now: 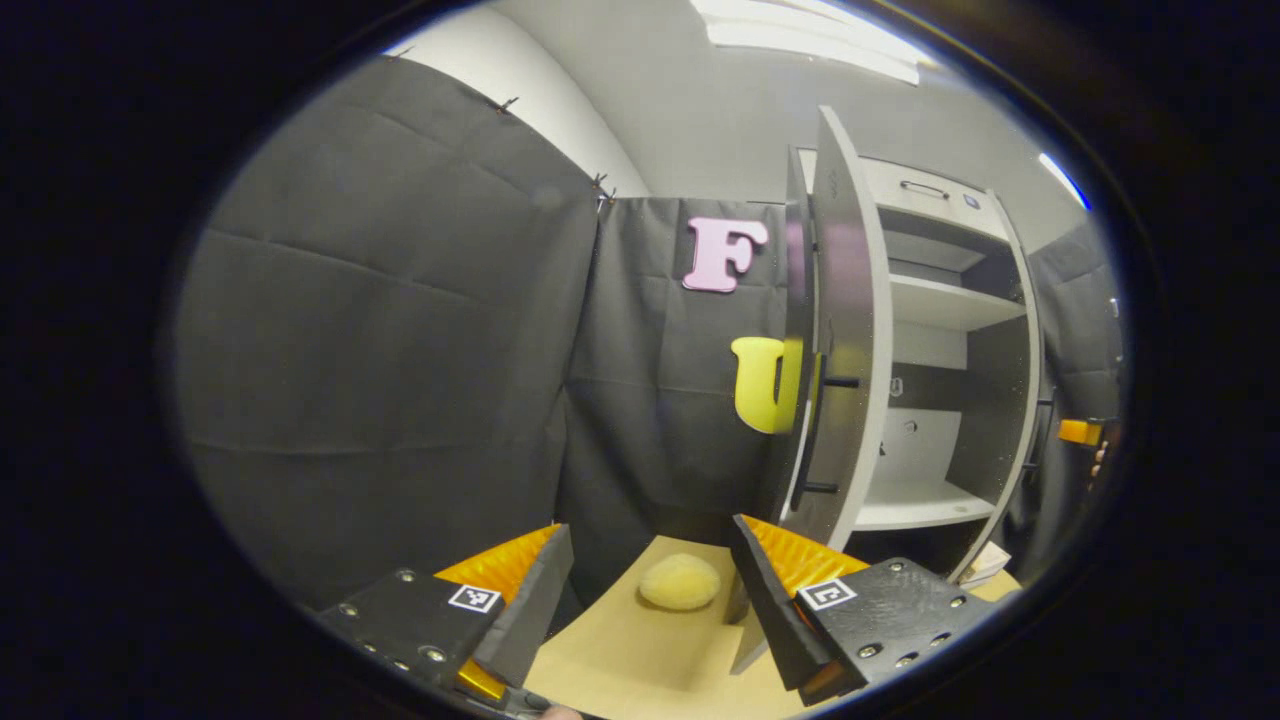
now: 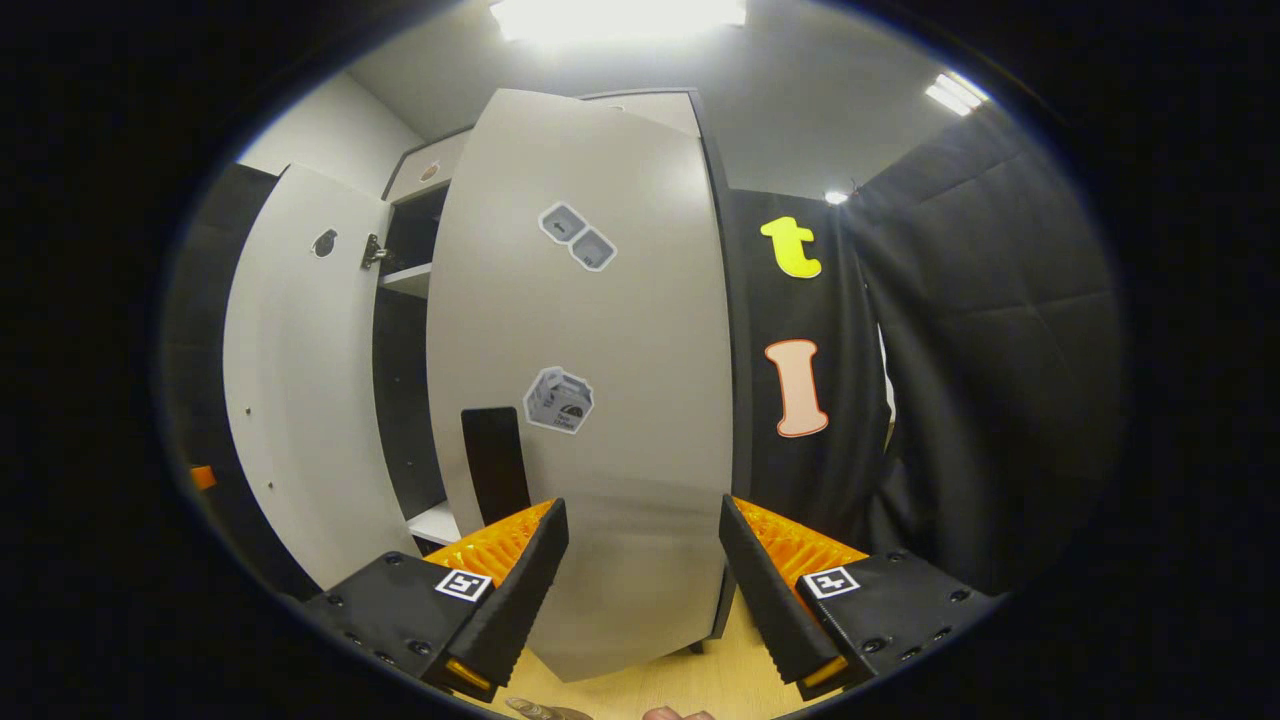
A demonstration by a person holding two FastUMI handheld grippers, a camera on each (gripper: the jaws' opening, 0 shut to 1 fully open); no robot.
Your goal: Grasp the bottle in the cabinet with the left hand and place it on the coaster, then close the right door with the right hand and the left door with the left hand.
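Left gripper view has the left gripper (image 1: 650,590) spread wide with nothing between its fingers, a round, fuzzy yellow coaster (image 1: 680,582) lying on the pale wooden table (image 1: 640,660) just ahead at 12 o'clock, and the left door (image 1: 845,340) standing edge-on at 1 o'clock before bare white shelves (image 1: 945,302). Right gripper view has the right gripper (image 2: 643,580) equally spread and empty, the smooth grey right door (image 2: 600,380) with its stickers (image 2: 558,400) close ahead at 12 o'clock.

Your left gripper (image 1: 650,590) has its fingers spread wide with nothing between them. Same deal with your right gripper (image 2: 645,570): fingers wide apart, gripping nothing. A couple of your fingertips (image 2: 540,710) peek in below it.
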